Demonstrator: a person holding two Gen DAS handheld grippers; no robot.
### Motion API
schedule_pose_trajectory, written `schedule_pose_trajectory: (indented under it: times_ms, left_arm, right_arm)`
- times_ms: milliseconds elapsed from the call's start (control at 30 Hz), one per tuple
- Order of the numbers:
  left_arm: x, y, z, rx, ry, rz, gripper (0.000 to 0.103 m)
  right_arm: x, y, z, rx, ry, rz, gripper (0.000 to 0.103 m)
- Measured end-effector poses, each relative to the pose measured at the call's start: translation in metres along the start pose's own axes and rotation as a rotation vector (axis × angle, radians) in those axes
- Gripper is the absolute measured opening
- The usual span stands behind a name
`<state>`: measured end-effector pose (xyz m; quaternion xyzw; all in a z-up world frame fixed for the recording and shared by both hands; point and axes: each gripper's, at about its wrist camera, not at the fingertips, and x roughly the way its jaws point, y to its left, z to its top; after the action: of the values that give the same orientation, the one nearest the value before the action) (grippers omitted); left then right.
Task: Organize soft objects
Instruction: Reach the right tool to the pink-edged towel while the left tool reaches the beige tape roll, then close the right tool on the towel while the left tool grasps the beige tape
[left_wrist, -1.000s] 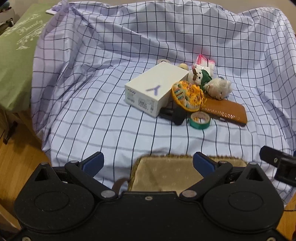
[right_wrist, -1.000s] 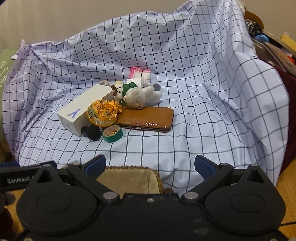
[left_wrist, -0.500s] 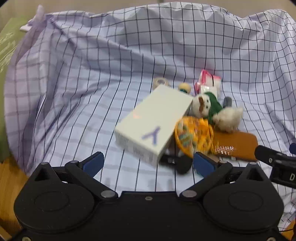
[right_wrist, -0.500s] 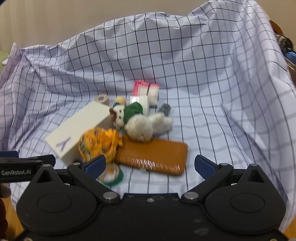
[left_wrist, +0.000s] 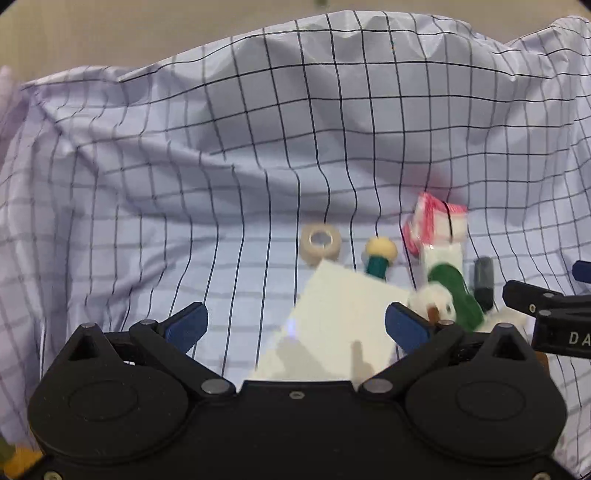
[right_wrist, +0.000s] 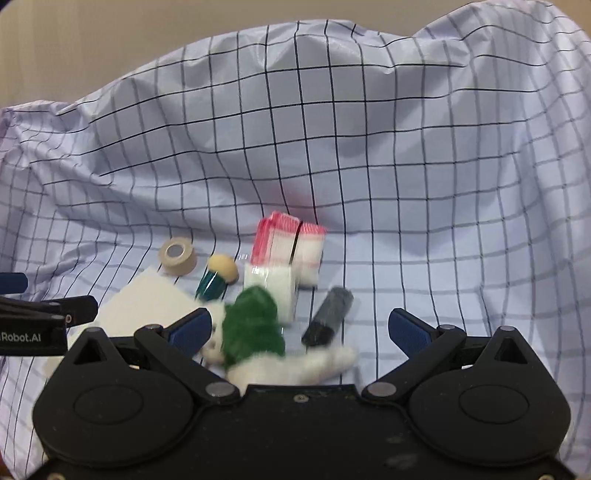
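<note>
A small white plush in a green outfit (right_wrist: 255, 325) lies on the checked cloth, with a fluffy white plush (right_wrist: 295, 365) just below it. Both sit between the fingers of my open right gripper (right_wrist: 300, 330), close to the camera. In the left wrist view the green-clad plush (left_wrist: 450, 295) lies right of my open left gripper (left_wrist: 295, 325), whose fingers straddle a white box (left_wrist: 332, 325). Neither gripper holds anything. The lower parts of both plush toys are hidden behind the gripper bodies.
Behind the plush toys lie a pink-and-white packet (right_wrist: 291, 243), a beige tape roll (right_wrist: 177, 254), a mushroom-shaped toy (right_wrist: 218, 277) and a dark grey cylinder (right_wrist: 328, 317). The checked cloth (right_wrist: 406, 166) rises steeply at the back and sides.
Both grippers have moved forward and down toward the pile. The basket, brown wallet, orange pouch and green tape have dropped out of view below. Both stayed open.
</note>
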<state>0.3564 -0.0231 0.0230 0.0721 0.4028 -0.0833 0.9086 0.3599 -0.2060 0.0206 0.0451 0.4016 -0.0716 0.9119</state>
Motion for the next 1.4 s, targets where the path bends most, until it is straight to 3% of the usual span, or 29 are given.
schedule_pose_trajectory:
  times_ms: [300,533,867,967,1033,1300,1400]
  left_arm:
    - [0.056,0.006,0.047,-0.020,0.028,-0.025,0.099]
    - [0.085,0.006,0.055,-0.012,0.048,-0.028,0.099]
    - [0.115,0.007,0.054,-0.004,0.081,-0.059,0.099]
    - [0.121,0.004,0.056,-0.004,0.082,-0.066,0.099]
    - [0.126,0.000,0.058,0.000,0.085,-0.072,0.099]
    - [0.147,-0.007,0.065,0.016,0.130,-0.100,0.098]
    - [0.154,-0.011,0.064,0.025,0.143,-0.095,0.091]
  right_arm:
    - [0.067,-0.003,0.049,0.042,0.015,-0.001,0.102]
    - [0.121,0.005,0.071,0.042,0.073,-0.015,0.102]
    - [0.173,0.014,0.073,0.024,0.159,-0.050,0.102]
    - [0.182,0.013,0.072,0.024,0.184,-0.037,0.089]
    - [0.187,0.011,0.073,0.038,0.201,0.008,0.073]
    - [0.175,-0.006,0.079,0.061,0.140,0.006,0.073]
    - [0.167,-0.013,0.080,0.071,0.106,0.014,0.073]
